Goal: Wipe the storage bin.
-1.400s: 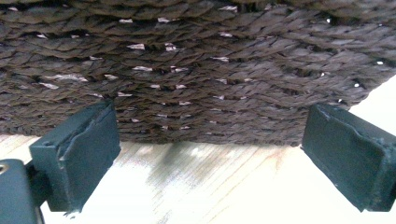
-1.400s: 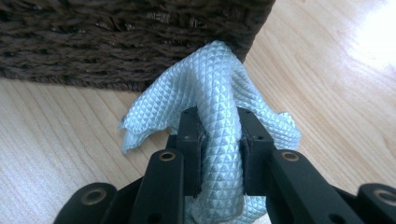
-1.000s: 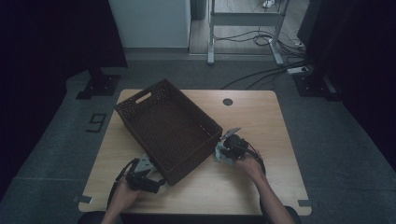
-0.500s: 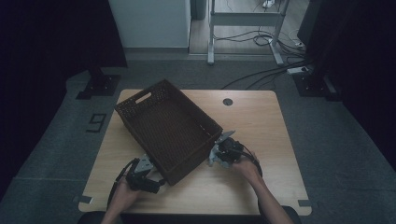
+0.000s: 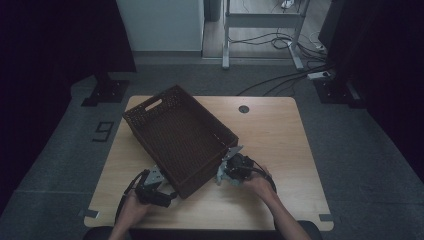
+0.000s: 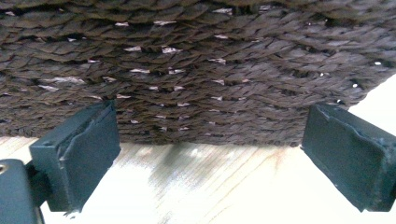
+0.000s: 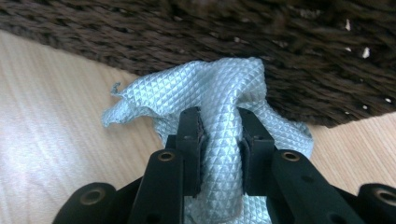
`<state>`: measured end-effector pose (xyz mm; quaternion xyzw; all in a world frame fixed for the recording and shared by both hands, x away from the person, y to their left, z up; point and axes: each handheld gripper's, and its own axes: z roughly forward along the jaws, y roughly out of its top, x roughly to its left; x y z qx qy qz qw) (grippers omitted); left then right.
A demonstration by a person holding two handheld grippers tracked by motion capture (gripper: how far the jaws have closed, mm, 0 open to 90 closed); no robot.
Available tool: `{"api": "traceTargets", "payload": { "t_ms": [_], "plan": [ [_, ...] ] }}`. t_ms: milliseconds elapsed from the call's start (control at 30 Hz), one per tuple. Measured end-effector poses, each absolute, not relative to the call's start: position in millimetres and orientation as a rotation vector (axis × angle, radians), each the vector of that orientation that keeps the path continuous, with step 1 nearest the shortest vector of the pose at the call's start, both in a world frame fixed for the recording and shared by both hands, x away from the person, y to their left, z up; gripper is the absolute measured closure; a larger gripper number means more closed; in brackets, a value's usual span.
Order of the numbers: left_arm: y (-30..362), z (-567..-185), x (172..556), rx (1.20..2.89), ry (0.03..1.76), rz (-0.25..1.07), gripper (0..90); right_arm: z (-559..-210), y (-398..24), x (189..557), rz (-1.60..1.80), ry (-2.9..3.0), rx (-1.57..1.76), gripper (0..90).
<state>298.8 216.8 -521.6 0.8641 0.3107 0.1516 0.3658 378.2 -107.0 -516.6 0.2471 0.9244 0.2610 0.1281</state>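
"Where was the cloth [image 7: 219,107]?"

"The right tongs [image 7: 219,135] had it. They were squeezed tight on a fold of it. The cloth was light blue with a bumpy pattern. It sat low over the worktop [image 5: 280,130], right up against the side of the basket [image 5: 180,137]."

"What did the basket look like?"

"It was dark brown and woven. It lay slanted across the wooden worktop."

"And the left tongs [image 6: 210,154]?"

"They were wide open. They held nothing. Their tips pointed at the near wall of the basket, close to it, just over the worktop."

"Where were the hands?"

"The right hand [image 5: 260,182] was by the basket's right side. The left hand [image 5: 132,210] was by its near corner."
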Motion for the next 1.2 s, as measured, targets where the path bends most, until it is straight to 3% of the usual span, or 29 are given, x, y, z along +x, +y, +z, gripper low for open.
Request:
{"api": "traceTargets", "payload": {
  "t_ms": [1200],
  "plan": [
    [215.9, -521.5, 299.1, 2.224, 0.800, 0.400, 2.0, -511.4, -57.7, 338.9, 0.840, 2.796, 0.476, 71.8]
  ]
}}
